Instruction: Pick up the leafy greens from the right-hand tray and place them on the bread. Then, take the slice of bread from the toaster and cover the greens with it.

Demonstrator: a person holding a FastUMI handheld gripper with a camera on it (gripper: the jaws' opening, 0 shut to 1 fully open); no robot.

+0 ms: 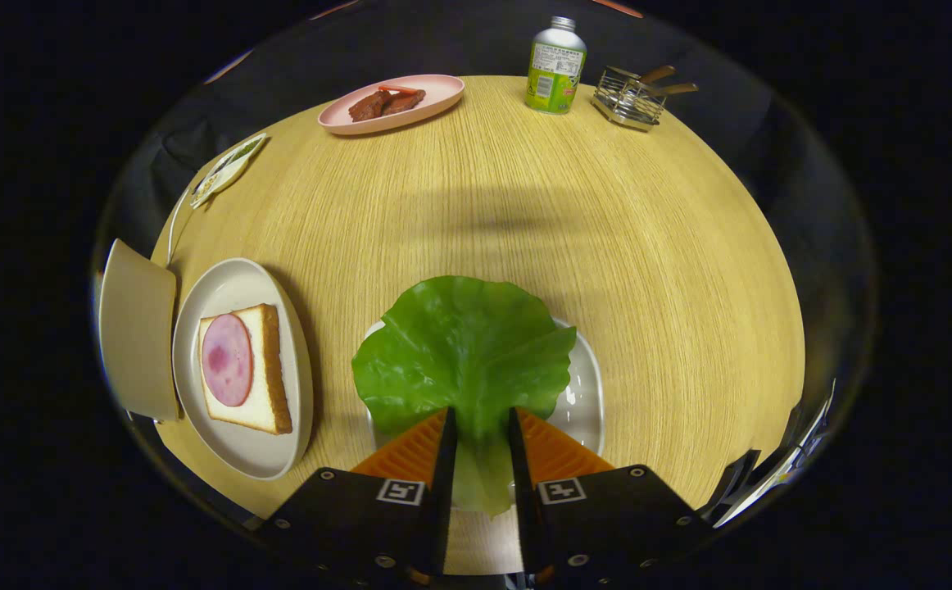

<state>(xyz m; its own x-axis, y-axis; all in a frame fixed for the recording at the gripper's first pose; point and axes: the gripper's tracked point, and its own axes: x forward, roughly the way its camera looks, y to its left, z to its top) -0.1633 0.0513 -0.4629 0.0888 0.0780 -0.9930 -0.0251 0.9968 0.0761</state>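
A broad green lettuce leaf [464, 344] spreads out just ahead of my fingers, its stem end pinched between them. My gripper [480, 422] is shut on the leaf. Under the leaf lies a white tray [587, 393], mostly covered by it. To the left of the fingers a white oval plate [234, 447] holds a slice of bread [267, 373] topped with a round pink ham slice [226, 359]. A beige toaster [136, 328] stands just left of that plate; whether bread sits in it is hidden.
At the far side of the round wooden table [648, 246] sit a pink plate with reddish meat pieces [390, 102], a green-labelled bottle [555, 65] and a small wire rack with wooden handles [632, 97]. A flat packet [226, 168] lies at the far left edge.
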